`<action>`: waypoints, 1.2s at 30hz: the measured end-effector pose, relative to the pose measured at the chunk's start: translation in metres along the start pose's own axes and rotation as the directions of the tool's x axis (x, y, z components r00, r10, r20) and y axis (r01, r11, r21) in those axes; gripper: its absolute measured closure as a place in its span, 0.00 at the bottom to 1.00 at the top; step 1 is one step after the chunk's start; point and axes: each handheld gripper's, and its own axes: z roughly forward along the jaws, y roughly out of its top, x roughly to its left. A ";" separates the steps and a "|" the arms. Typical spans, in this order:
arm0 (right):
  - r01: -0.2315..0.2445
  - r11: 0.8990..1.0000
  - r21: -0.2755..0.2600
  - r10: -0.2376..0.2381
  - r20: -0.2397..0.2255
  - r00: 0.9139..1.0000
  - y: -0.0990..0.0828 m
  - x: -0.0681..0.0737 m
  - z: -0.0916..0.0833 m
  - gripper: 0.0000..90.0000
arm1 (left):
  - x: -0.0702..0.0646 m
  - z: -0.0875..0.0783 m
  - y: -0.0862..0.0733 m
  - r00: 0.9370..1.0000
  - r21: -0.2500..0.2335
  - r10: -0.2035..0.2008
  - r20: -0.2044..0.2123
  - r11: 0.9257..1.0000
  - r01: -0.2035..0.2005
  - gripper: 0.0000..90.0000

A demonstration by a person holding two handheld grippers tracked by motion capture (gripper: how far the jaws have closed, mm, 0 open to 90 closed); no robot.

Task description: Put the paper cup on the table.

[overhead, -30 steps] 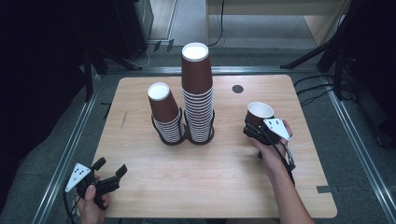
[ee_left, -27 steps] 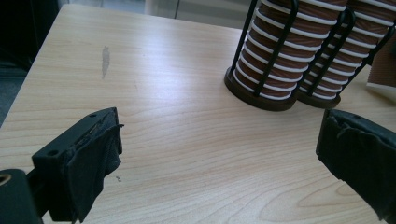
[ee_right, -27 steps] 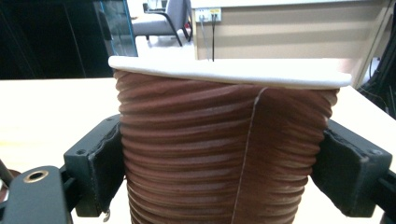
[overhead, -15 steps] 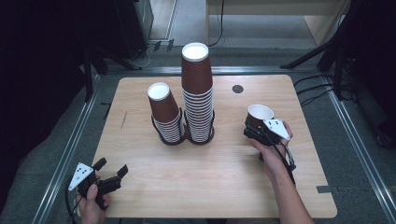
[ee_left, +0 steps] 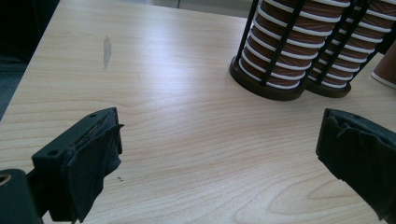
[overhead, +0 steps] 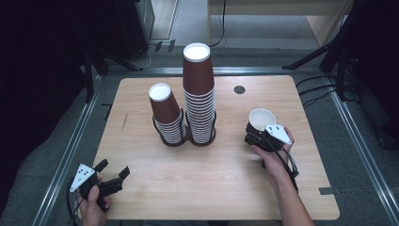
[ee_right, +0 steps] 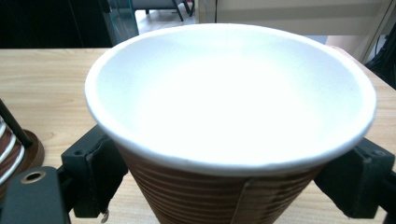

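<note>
right gripper (overhead: 254, 134) jaws just eased apart, cup (overhead: 261, 119) between — left gripper (overhead: 113, 173) unmoved

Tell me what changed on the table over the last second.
Little changed. The right gripper has its fingers beside the single paper cup; they have just been opening slightly, cup between them. The left gripper stayed open and in place, and both cup stacks are unmoved.

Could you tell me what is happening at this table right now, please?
A person is working with tongs in each hand. The right tongs have a single brown paper cup between their jaws, mouth up, on the right of the table; the jaws have just been opening a little. The left tongs rest open near the front left corner, holding nothing. Two stacks of cups stand in a black rack mid-table.
</note>
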 end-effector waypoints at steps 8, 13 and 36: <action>-0.028 0.999 0.035 0.030 -0.038 0.999 -0.002 0.000 0.001 0.00 | 0.000 0.000 0.000 1.000 0.000 -0.001 0.004 1.000 0.001 0.01; -0.009 0.999 0.033 0.011 -0.070 0.997 -0.001 0.000 -0.005 0.00 | -0.001 0.001 0.000 1.000 0.001 0.003 0.006 1.000 -0.003 0.01; 0.023 1.000 -0.004 -0.023 -0.112 0.993 -0.008 -0.036 -0.054 0.00 | -0.002 0.002 -0.001 1.000 0.006 0.014 -0.001 1.000 -0.014 0.01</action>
